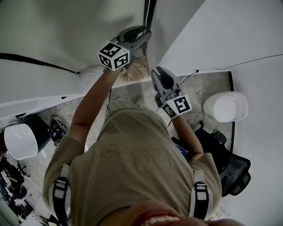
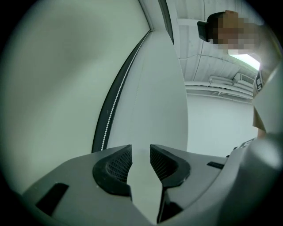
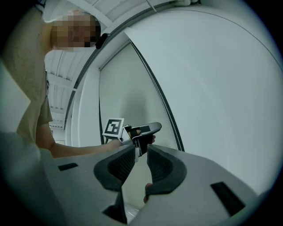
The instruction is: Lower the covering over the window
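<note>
The window covering is a pale blind (image 2: 57, 79), also seen in the right gripper view (image 3: 126, 92). A white bead chain (image 2: 112, 110) runs along a dark strip at its edge, and the chain (image 3: 167, 112) shows in the right gripper view too. My left gripper (image 1: 143, 33) is raised against the dark window edge (image 1: 149, 13). Its jaws (image 2: 140, 152) stand open with nothing between them, the chain a little to their left. My right gripper (image 1: 160, 73) hangs lower and to the right. Its jaws (image 3: 140, 152) are apart and empty, pointing at the left gripper (image 3: 146, 129).
Far below on the speckled floor stand a white domed object (image 1: 226, 107) at right and another (image 1: 20, 141) at left. A black office chair (image 1: 232, 170) sits at lower right. White wall panels (image 1: 230, 35) flank the window on both sides.
</note>
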`<state>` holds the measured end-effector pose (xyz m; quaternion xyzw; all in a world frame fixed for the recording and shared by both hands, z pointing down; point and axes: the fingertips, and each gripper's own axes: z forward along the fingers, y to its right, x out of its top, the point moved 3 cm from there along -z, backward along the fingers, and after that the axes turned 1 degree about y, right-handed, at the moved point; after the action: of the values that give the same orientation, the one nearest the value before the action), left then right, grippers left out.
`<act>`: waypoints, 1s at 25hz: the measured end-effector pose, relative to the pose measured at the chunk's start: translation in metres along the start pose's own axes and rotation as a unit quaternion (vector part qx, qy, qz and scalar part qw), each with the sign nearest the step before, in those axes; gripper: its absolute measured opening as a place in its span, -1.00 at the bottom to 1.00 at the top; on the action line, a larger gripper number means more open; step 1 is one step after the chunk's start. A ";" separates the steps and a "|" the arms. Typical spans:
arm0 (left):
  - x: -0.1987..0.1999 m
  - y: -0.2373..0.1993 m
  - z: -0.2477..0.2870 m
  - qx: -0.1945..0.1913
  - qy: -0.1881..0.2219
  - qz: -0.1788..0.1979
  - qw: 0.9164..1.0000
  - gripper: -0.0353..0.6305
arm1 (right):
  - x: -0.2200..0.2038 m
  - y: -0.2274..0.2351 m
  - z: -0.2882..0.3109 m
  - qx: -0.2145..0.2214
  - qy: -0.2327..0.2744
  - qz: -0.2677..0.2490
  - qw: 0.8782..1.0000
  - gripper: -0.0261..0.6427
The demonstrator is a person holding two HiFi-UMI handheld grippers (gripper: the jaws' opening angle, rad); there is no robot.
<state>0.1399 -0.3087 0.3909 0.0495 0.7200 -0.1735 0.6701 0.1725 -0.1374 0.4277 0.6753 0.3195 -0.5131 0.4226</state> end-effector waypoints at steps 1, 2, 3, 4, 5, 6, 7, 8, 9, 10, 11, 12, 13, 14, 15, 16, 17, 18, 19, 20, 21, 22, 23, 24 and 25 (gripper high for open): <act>0.001 -0.005 0.007 -0.003 -0.002 0.001 1.000 -0.53 | -0.001 0.000 0.001 -0.005 0.000 -0.003 1.000 -0.71; 0.001 -0.010 0.014 -0.005 -0.005 0.004 1.000 -0.54 | -0.002 0.001 0.002 -0.012 -0.001 -0.004 1.000 -0.71; 0.002 -0.014 0.021 -0.008 -0.009 0.008 1.000 -0.54 | -0.002 0.002 0.002 -0.019 0.000 -0.004 1.000 -0.71; 0.003 -0.016 0.027 -0.011 -0.012 0.012 1.000 -0.54 | -0.001 0.003 0.003 -0.028 0.001 -0.004 1.000 -0.71; 0.005 -0.019 0.034 -0.014 -0.015 0.016 1.000 -0.54 | 0.000 0.004 0.003 -0.037 0.004 -0.005 0.999 -0.71; 0.006 -0.021 0.039 -0.016 -0.018 0.017 1.000 -0.54 | 0.002 0.004 0.004 -0.047 0.007 -0.006 0.999 -0.71; 0.007 -0.025 0.044 -0.020 -0.022 0.017 0.999 -0.53 | 0.005 0.003 0.006 -0.055 0.010 -0.008 0.998 -0.71; 0.008 -0.028 0.049 -0.025 -0.025 0.017 0.999 -0.54 | 0.008 0.001 0.008 -0.062 0.014 -0.012 0.998 -0.70; 0.009 -0.032 0.053 -0.030 -0.028 0.018 0.999 -0.54 | 0.010 -0.001 0.010 -0.069 0.017 -0.017 0.997 -0.71; 0.010 -0.035 0.057 -0.036 -0.031 0.019 0.999 -0.54 | 0.012 -0.002 0.013 -0.077 0.019 -0.019 0.997 -0.71; 0.011 -0.038 0.060 -0.042 -0.035 0.020 0.998 -0.54 | 0.013 -0.003 0.015 -0.085 0.020 -0.020 0.996 -0.71; 0.011 -0.040 0.061 -0.050 -0.037 0.021 0.998 -0.54 | 0.013 -0.004 0.018 -0.094 0.021 -0.019 0.995 -0.71; 0.012 -0.042 0.062 -0.059 -0.038 0.023 0.997 -0.54 | 0.013 -0.005 0.022 -0.103 0.022 -0.018 0.994 -0.71; 0.013 -0.043 0.062 -0.068 -0.038 0.027 0.997 -0.54 | 0.013 -0.006 0.025 -0.111 0.024 -0.019 0.993 -0.70; 0.014 -0.044 0.063 -0.077 -0.039 0.031 0.996 -0.54 | 0.013 -0.007 0.029 -0.118 0.026 -0.020 0.992 -0.71; 0.014 -0.045 0.063 -0.086 -0.039 0.035 0.995 -0.54 | 0.012 -0.008 0.033 -0.125 0.027 -0.022 0.992 -0.71; 0.014 -0.046 0.064 -0.094 -0.040 0.036 0.994 -0.54 | 0.012 -0.009 0.036 -0.131 0.028 -0.024 0.991 -0.71; 0.014 -0.046 0.065 -0.101 -0.040 0.036 0.993 -0.54 | 0.011 -0.009 0.039 -0.137 0.028 -0.025 0.990 -0.71; 0.013 -0.046 0.067 -0.106 -0.040 0.035 0.993 -0.56 | 0.011 -0.010 0.040 -0.143 0.027 -0.027 0.989 -0.70; 0.013 -0.046 0.068 -0.109 -0.039 0.035 0.993 -0.60 | 0.011 -0.010 0.041 -0.149 0.027 -0.029 0.988 -0.71; 0.013 -0.046 0.069 -0.111 -0.039 0.036 0.992 -0.65 | 0.011 -0.010 0.042 -0.154 0.027 -0.031 0.987 -0.71; 0.013 -0.046 0.070 -0.113 -0.039 0.039 0.992 -0.78 | 0.011 -0.009 0.042 -0.158 0.027 -0.034 0.986 -0.71; 0.014 -0.046 0.070 -0.117 -0.039 0.043 0.991 -0.83 | 0.012 -0.009 0.042 -0.163 0.028 -0.038 0.986 -0.71; 0.015 -0.043 0.069 -0.123 -0.040 0.047 0.990 -0.83 | 0.015 -0.008 0.042 -0.167 0.028 -0.042 0.985 -0.70; 0.018 -0.040 0.068 -0.131 -0.042 0.050 0.989 -0.84 | 0.018 -0.007 0.043 -0.170 0.030 -0.045 0.984 -0.71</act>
<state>0.1904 -0.3699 0.3781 -0.0102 0.7041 -0.0452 0.7086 0.1532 -0.1727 0.4038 0.5937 0.4448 -0.4493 0.4978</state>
